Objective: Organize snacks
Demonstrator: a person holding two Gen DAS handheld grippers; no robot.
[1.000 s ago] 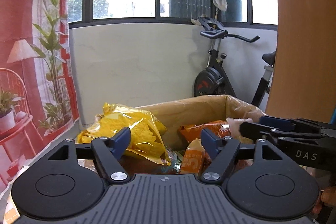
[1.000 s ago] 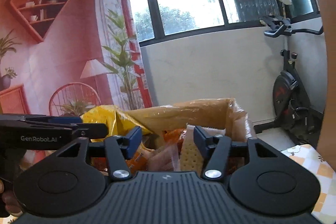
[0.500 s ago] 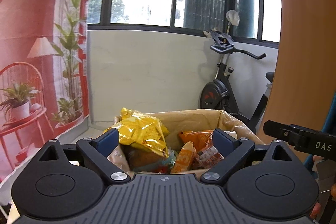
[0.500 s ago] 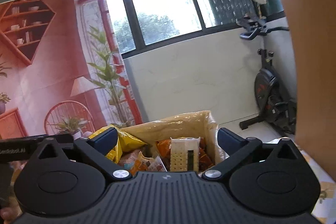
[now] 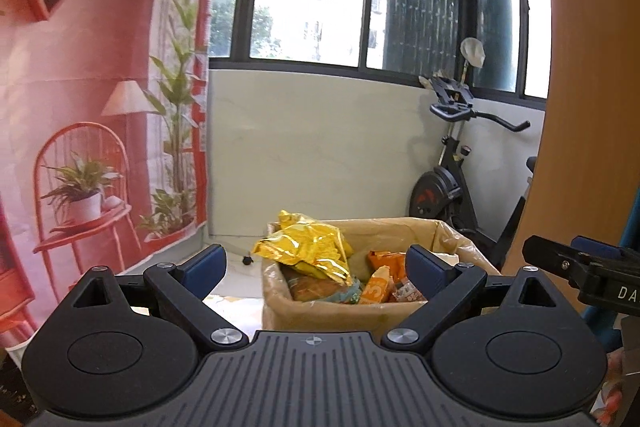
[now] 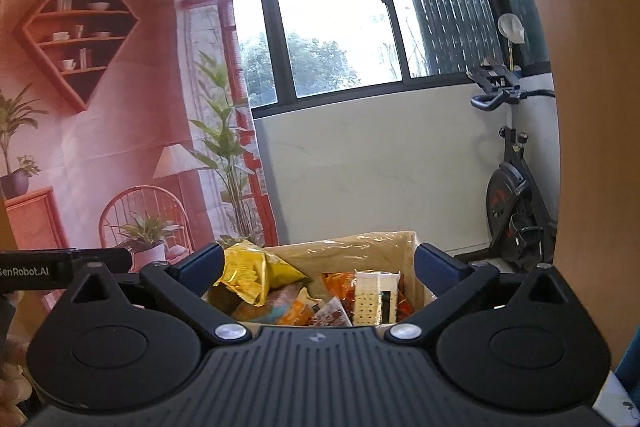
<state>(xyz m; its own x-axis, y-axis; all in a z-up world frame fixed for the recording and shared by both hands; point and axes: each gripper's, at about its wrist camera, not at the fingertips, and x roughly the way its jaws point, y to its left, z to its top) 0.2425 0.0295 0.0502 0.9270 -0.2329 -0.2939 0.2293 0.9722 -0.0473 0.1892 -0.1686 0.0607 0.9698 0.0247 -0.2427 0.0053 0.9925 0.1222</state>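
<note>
You are holding both the left gripper (image 5: 316,263) and right gripper (image 6: 318,265) spread and empty behind the snack-filled box (image 5: 320,313), likely needing another snack next.

A shiny yellow bag (image 5: 308,247) tops the tan cardboard box (image 5: 332,315) beside orange packets (image 6: 340,287) and a white dotted cracker pack (image 6: 370,299).

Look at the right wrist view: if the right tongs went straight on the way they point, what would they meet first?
Probably the snack packets in the cardboard box, likely the pale cracker packet; the open right tongs frame it, though depth is unclear.
</note>
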